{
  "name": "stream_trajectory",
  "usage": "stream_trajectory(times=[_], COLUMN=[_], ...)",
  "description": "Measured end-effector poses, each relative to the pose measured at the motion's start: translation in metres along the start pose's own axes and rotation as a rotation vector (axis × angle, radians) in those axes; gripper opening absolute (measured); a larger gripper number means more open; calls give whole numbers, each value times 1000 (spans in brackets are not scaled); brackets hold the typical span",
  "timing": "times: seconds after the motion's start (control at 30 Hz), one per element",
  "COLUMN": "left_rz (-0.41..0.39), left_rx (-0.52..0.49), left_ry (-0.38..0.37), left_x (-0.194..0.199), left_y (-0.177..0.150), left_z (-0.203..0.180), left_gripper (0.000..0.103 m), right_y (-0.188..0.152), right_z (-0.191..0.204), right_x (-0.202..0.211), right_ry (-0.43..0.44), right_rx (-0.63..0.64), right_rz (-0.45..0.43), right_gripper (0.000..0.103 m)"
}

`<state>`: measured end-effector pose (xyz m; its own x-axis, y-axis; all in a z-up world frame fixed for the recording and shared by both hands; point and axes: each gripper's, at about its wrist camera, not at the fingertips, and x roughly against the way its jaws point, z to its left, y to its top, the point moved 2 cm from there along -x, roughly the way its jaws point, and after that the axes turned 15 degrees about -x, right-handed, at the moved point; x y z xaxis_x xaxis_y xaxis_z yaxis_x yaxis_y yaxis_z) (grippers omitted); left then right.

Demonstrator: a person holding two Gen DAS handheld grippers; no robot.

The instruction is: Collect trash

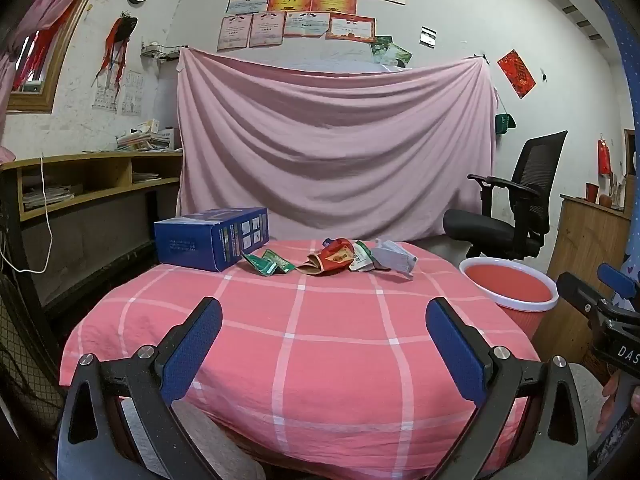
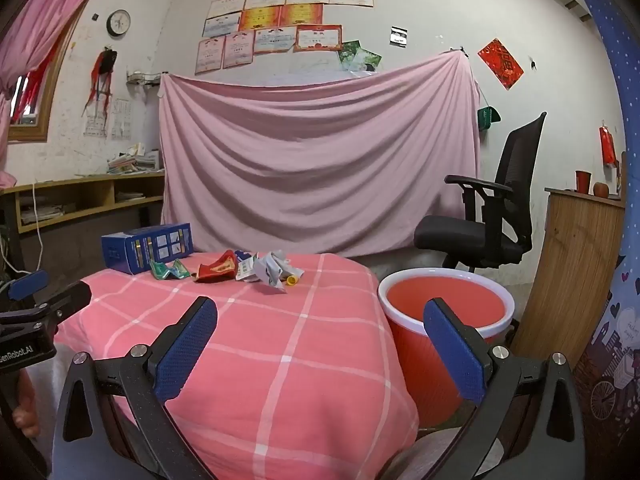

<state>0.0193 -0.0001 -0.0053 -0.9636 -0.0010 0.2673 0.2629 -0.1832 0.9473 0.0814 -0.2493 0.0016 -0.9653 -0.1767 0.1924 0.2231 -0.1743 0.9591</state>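
Several pieces of trash lie in a row at the far side of the pink checked table (image 1: 304, 344): a green wrapper (image 1: 267, 265), a red wrapper (image 1: 332, 261) and crumpled grey paper (image 1: 394, 261). In the right wrist view the same green wrapper (image 2: 170, 270), red wrapper (image 2: 218, 269) and grey paper (image 2: 274, 270) show, with a small yellow piece (image 2: 292, 280) beside them. A red bin with a white rim (image 2: 444, 300) stands right of the table. My left gripper (image 1: 324, 316) hangs open over the near table edge. My right gripper (image 2: 320, 316) is open too, nothing between its fingers.
A blue box (image 1: 212, 240) sits on the table's far left corner. A black office chair (image 1: 516, 208) stands behind the bin (image 1: 510, 284). A wooden cabinet (image 2: 576, 264) is at the right, shelves (image 1: 92, 180) at the left, a pink sheet (image 1: 332, 148) behind.
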Motion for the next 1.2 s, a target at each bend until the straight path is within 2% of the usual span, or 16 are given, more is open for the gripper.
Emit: stream_trajectory(times=[1.2], left_rz=[0], left_rx=[-6], left_ry=[-9], left_x=[-2], left_y=[-2], left_z=[-1], left_gripper=[100], right_y=[-1], right_z=[-1], right_x=[-1], right_ry=[-2], right_rx=[-1], right_rz=[7], right_gripper=[103])
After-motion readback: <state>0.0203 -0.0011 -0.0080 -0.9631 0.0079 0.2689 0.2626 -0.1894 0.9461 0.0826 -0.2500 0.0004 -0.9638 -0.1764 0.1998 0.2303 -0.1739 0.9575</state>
